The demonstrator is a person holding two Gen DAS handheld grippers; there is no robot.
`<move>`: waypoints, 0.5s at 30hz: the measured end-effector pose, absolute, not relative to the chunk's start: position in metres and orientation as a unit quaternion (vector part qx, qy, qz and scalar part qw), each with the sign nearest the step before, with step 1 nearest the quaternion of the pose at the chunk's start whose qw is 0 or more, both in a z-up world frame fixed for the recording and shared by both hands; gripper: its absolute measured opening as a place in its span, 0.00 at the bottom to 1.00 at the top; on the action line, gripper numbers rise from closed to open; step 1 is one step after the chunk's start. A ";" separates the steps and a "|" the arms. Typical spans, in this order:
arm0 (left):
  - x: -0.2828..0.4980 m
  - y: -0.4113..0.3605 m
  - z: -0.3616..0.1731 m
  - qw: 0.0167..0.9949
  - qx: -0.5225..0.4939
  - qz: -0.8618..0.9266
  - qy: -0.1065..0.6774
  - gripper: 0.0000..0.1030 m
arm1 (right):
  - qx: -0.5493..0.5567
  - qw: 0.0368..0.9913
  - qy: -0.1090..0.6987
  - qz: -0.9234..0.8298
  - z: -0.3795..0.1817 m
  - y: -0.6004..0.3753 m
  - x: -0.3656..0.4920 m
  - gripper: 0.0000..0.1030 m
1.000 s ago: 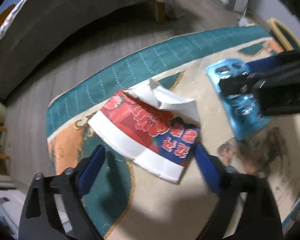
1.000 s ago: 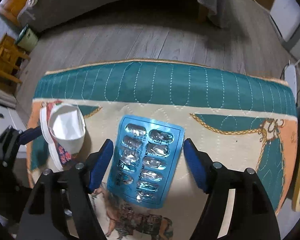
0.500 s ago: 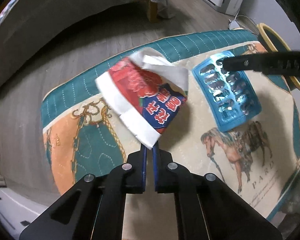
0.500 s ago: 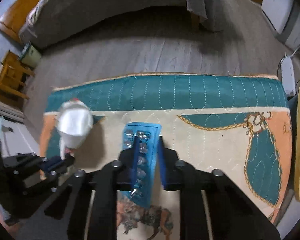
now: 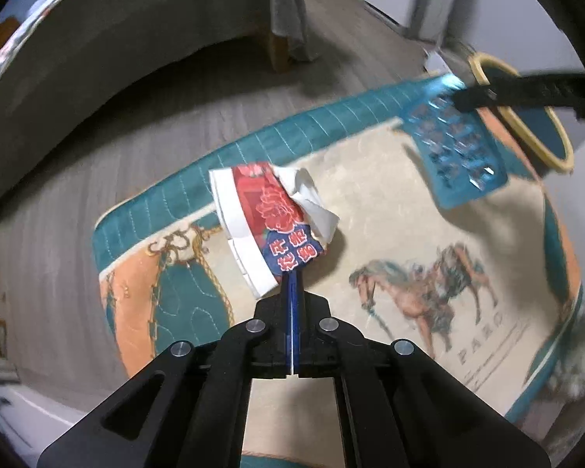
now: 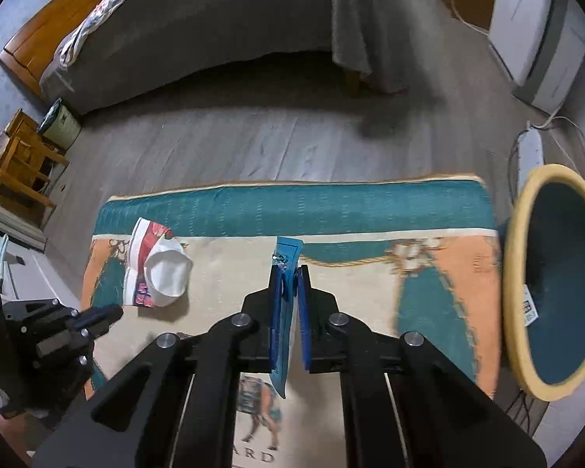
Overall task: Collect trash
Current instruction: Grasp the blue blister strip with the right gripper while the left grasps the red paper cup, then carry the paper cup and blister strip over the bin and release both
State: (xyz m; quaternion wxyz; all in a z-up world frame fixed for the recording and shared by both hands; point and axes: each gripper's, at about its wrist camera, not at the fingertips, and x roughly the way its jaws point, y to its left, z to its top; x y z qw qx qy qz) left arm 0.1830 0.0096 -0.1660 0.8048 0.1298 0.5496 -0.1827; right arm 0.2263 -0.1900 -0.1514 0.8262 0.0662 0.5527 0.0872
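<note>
We see the rug [image 6: 370,210] on the floor, beside it the bin [image 6: 518,312], not yet filled. The left hand-held gripper [image 5: 292,273] clenches the crushed paper cup [image 5: 269,222]; the right hand-held gripper [image 6: 288,277] clenches the blister pack [image 6: 286,257]. Both hang above the rug; dropping them remains.
</note>
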 end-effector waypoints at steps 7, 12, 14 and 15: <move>0.207 -0.016 -0.174 0.812 0.084 -0.165 0.554 0.50 | 0.064 0.831 0.546 0.084 -0.141 -0.214 0.216 0.08; 0.227 -0.022 -0.187 0.805 0.060 -0.136 0.574 0.12 | 0.058 0.835 0.541 0.084 -0.135 -0.231 0.213 0.08; 0.227 -0.031 -0.182 0.807 0.072 -0.144 0.569 0.11 | 0.050 0.837 0.538 0.081 -0.133 -0.237 0.211 0.08; 0.226 -0.036 -0.178 0.808 0.081 -0.148 0.564 0.11 | 0.049 0.839 0.537 0.079 -0.131 -0.242 0.210 0.08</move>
